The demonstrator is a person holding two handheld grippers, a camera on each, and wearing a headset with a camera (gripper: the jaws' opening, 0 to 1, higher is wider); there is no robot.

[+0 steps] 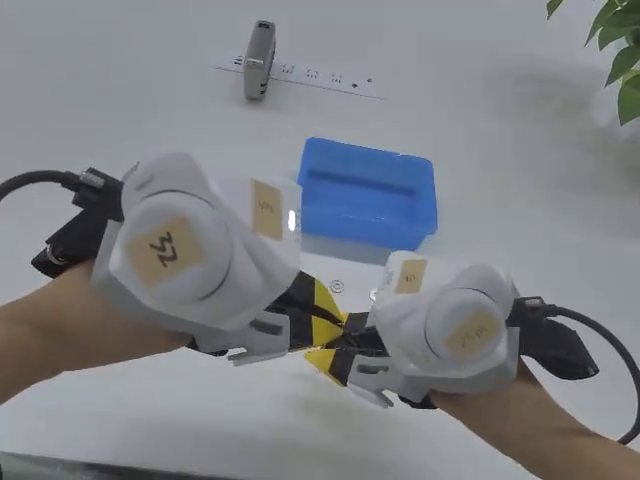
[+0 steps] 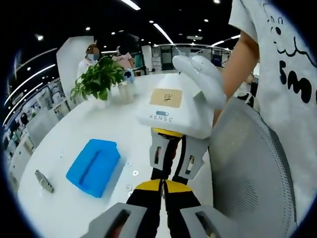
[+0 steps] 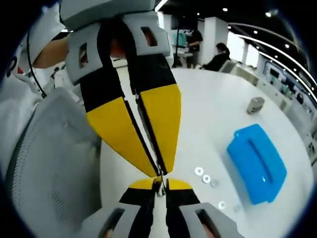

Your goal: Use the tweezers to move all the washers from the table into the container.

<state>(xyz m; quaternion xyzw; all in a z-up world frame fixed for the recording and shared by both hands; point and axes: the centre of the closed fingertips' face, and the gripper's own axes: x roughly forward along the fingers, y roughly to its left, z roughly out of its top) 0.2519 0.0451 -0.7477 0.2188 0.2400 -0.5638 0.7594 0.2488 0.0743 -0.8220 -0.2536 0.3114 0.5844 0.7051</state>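
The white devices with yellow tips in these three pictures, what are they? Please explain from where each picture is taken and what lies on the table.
They are hand-held grippers, not a robot: a person holds the pair. The head view looks down from a headset. The other two pictures come from cameras riding on the left gripper and the right gripper, each looking along its jaws at the opposite gripper. On the table lie a blue container, a few washers and a power strip; a plant stands nearby. Both pairs of jaws are closed tip to tip on a thin strip, probably the tweezers, though I am unsure.
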